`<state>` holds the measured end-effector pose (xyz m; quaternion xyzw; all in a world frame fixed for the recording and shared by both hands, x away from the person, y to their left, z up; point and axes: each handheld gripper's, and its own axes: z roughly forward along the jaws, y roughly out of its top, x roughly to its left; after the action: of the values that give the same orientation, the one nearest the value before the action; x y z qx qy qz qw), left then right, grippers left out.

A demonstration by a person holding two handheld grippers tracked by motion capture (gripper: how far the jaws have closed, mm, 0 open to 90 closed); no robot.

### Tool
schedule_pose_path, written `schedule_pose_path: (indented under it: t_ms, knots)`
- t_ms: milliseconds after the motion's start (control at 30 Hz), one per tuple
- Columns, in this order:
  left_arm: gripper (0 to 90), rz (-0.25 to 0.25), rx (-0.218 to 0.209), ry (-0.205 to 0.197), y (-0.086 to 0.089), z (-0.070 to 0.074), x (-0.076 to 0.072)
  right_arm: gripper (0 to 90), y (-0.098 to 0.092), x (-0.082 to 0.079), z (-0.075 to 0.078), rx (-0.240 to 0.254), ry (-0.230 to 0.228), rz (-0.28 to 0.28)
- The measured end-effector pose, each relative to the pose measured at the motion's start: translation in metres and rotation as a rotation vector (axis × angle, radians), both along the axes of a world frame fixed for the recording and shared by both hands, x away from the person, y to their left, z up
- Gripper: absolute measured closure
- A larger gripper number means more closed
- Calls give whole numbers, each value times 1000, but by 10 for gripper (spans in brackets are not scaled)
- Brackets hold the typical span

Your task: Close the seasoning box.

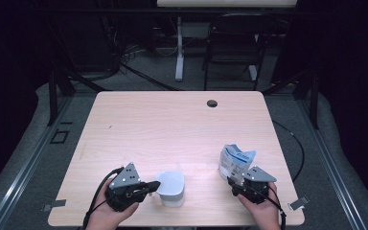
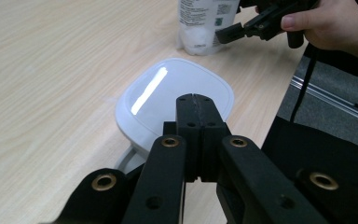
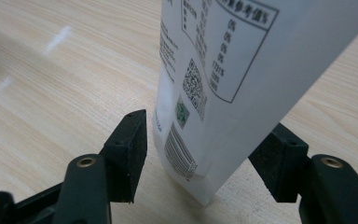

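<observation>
1. High view: left gripper touching a white lidded container near the table's front edge; right gripper at a white pouch, well right.
2. Left gripper view: jaws pressed together over the container's lid, nothing between.
3. Right gripper view: jaws spread either side of the upright pouch's base, left pad clear.

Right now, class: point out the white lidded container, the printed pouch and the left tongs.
white lidded container (image 2: 175, 95), left gripper view, on its glossy lid.
printed pouch (image 3: 223, 70), right gripper view, on its printed face.
left tongs (image 2: 194, 100), left gripper view, at the closed tips.
</observation>
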<state>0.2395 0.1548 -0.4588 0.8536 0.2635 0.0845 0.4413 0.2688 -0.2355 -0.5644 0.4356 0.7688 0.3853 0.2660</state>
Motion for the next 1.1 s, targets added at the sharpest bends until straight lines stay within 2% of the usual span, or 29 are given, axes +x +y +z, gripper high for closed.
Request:
schedule_pose_path:
  t_ms: [67, 400, 633, 700, 733, 767, 800, 867, 933, 967, 1067, 1100]
  knots:
    - [900, 1, 2, -1, 2, 1, 1, 398, 0, 0, 0, 1, 0, 0]
    - [894, 73, -46, -4, 28, 7, 9, 397, 0, 0, 0, -6, 3, 1]
    - [865, 150, -85, -2, 55, 8, 18, 397, 0, 0, 0, -2, 1, 0]
    - [864, 157, -88, 3, 58, 8, 19, 397, 0, 0, 0, 0, -1, -3]
    - [863, 170, -93, 7, 61, 7, 20, 397, -1, 0, 1, -10, 4, 1]
    - [858, 196, -90, 14, 67, 3, 24, 397, 0, 0, 0, 0, -1, -3]
    - [857, 196, -90, 14, 67, 3, 24, 397, 0, 0, 0, -2, 1, -2]
    - [851, 231, -94, 35, 78, -5, 31, 397, 1, 0, 0, -4, 1, -4]
    - [833, 240, -98, 38, 80, -7, 32, 397, 0, -1, 1, -4, 1, -2]
    - [828, 267, -106, 49, 86, -11, 35, 396, 0, -1, 1, -10, 2, 0]
    - [810, 281, -108, 55, 90, -14, 37, 397, 0, -1, 1, -7, 3, -3]
    - [804, 302, -113, 60, 93, -19, 39, 397, 0, -1, 1, -4, 1, -4]
